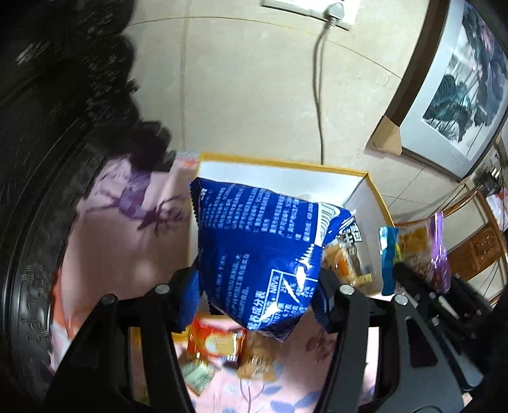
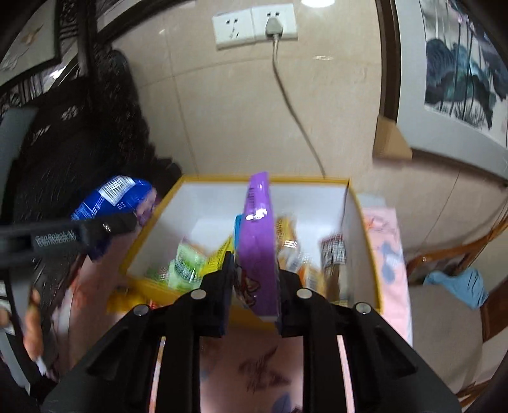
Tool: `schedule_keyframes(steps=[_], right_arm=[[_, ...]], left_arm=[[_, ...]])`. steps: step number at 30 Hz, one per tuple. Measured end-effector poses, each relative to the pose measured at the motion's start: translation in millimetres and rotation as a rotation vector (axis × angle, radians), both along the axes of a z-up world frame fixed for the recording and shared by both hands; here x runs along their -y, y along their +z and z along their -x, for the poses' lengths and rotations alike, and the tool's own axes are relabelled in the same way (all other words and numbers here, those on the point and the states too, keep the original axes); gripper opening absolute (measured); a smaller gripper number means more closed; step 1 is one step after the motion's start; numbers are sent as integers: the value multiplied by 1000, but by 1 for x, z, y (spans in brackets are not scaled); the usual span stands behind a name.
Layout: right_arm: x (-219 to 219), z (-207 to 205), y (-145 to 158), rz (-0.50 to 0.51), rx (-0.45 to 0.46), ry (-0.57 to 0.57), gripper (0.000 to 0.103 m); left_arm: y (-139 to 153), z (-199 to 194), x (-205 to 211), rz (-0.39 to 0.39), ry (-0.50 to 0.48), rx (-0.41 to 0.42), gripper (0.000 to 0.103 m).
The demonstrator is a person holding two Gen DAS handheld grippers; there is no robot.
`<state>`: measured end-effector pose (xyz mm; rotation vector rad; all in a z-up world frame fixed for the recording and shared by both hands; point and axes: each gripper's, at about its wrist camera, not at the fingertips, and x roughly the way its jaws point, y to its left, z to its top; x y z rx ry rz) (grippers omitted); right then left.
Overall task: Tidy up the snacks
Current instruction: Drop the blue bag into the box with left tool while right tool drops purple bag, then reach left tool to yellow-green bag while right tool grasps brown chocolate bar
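Observation:
My left gripper (image 1: pixel 257 286) is shut on a blue snack bag (image 1: pixel 257 251) and holds it in the air at the near left edge of a yellow-rimmed white box (image 1: pixel 279 165). That bag also shows in the right wrist view (image 2: pixel 117 193), left of the box. My right gripper (image 2: pixel 255 282) is shut on a purple snack packet (image 2: pixel 257 235), held upright over the box (image 2: pixel 263 180), which holds several snacks (image 2: pixel 184 263). The right gripper and its purple packet (image 1: pixel 439 251) show at the right of the left wrist view.
Loose snacks (image 1: pixel 219 343) lie on the pink floral cloth (image 1: pixel 127 241) below the left gripper. A dark carved chair (image 2: pixel 79 133) stands at the left. A wall socket with a grey cable (image 2: pixel 276 28), a framed painting (image 2: pixel 457 73) and a cardboard piece (image 2: pixel 390 139) are behind.

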<state>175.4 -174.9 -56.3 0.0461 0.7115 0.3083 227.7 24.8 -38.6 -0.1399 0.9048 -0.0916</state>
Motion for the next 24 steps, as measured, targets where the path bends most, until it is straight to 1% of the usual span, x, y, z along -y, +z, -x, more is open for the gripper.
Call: schedule_keyframes(steps=[2, 3, 4, 5, 6, 7, 8, 9, 12, 17, 19, 21, 24], right_arm=[[1, -14, 4, -5, 6, -18, 21], [1, -19, 5, -6, 6, -24, 21], [3, -23, 6, -8, 5, -33, 21], [4, -28, 4, -8, 0, -43, 22], [5, -33, 3, -8, -12, -53, 26], [8, -38, 0, -9, -38, -61, 40], [10, -41, -2, -6, -57, -73, 48], [11, -43, -2, -5, -58, -84, 54], [18, -41, -4, -10, -57, -94, 54], [27, -36, -15, -18, -108, -93, 54], [27, -29, -19, -11, -133, -78, 58], [28, -16, -29, -11, -172, -63, 59], [30, 17, -62, -22, -288, -33, 59]], left_arm=[[-1, -17, 9, -25, -6, -14, 60], [-3, -24, 11, -30, -5, -24, 63], [-5, -29, 12, -33, -1, -34, 71], [-7, -37, 12, -27, 4, -55, 77], [-9, -40, 11, -19, 11, -64, 90], [-9, -43, 9, -13, 21, -68, 97], [-7, -44, 7, -7, 34, -58, 98], [-6, -43, 5, -4, 40, -48, 99], [-8, -40, -4, -11, 53, -44, 99], [-11, -30, -21, 27, 78, -52, 99], [-10, -20, -27, 23, 82, -43, 99], [-12, -5, -35, 7, 82, -41, 99], [-23, 25, -50, 23, 95, -61, 99]])
